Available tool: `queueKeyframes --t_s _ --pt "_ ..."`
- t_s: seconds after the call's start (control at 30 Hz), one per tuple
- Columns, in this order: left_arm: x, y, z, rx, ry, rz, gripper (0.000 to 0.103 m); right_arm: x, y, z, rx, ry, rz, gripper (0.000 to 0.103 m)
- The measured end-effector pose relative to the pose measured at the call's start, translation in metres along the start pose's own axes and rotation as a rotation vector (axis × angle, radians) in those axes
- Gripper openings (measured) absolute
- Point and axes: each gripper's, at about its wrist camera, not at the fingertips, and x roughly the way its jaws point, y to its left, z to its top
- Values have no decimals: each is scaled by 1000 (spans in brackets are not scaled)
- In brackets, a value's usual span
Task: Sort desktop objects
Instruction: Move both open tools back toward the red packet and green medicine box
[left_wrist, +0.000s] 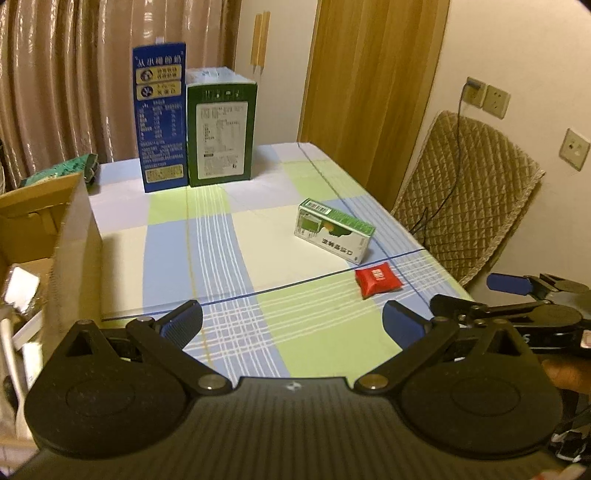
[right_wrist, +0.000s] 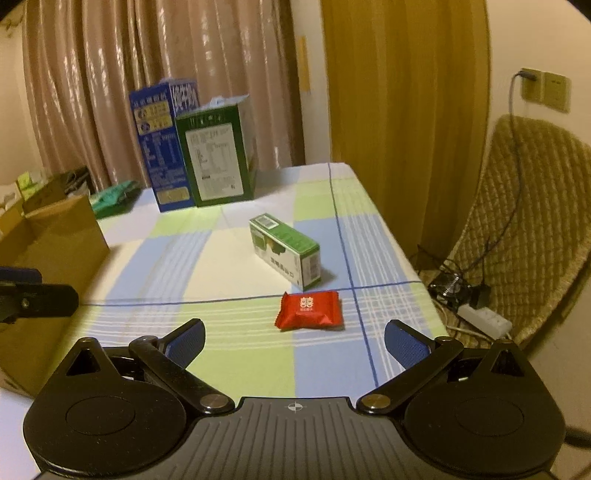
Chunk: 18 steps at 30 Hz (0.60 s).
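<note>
A red snack packet (left_wrist: 377, 282) (right_wrist: 309, 310) lies on the checked tablecloth near the right edge. A small green and white carton (left_wrist: 334, 229) (right_wrist: 286, 250) lies on its side just behind it. My left gripper (left_wrist: 291, 323) is open and empty over the near part of the table. My right gripper (right_wrist: 293, 341) is open and empty, hovering just short of the red packet. The right gripper also shows at the right edge of the left wrist view (left_wrist: 517, 306).
A tall blue carton (left_wrist: 160, 118) (right_wrist: 162, 144) and a dark green carton (left_wrist: 221, 131) (right_wrist: 216, 155) stand side by side at the back. An open cardboard box (left_wrist: 48, 236) (right_wrist: 48, 236) stands at the left. A padded chair (left_wrist: 469, 192) (right_wrist: 524, 221) is beyond the table's right edge.
</note>
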Motion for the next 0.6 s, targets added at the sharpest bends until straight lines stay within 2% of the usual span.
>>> queueKeyframes --t_s 0.3,0.6 --pt "62 14 1 -45 26 33 102 80 -7 -5 -29 35 -6 97" --pt "106 26 3 -106 42 49 102 129 -5 -4 -76 84 -3 88"
